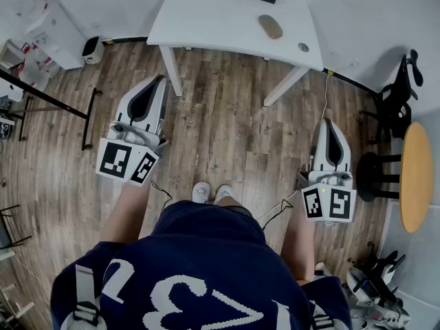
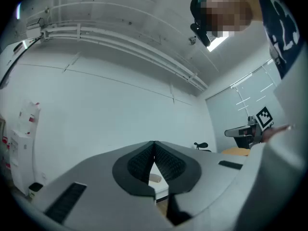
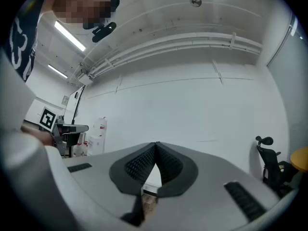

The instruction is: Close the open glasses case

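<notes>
A plain office-like test room: white worktop (image 1: 206, 19), wood-plank floor (image 1: 220, 122), black office chair (image 1: 399, 95), round wooden side table (image 1: 416, 177), bare white walls (image 2: 120, 114), ceiling strip lights (image 3: 70, 35).

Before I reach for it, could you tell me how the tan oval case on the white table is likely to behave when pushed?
The tan case looks small with rounded ends, so it is probably light and may slide or spin on the smooth white table. It lies flat, so tipping seems unlikely.
</notes>
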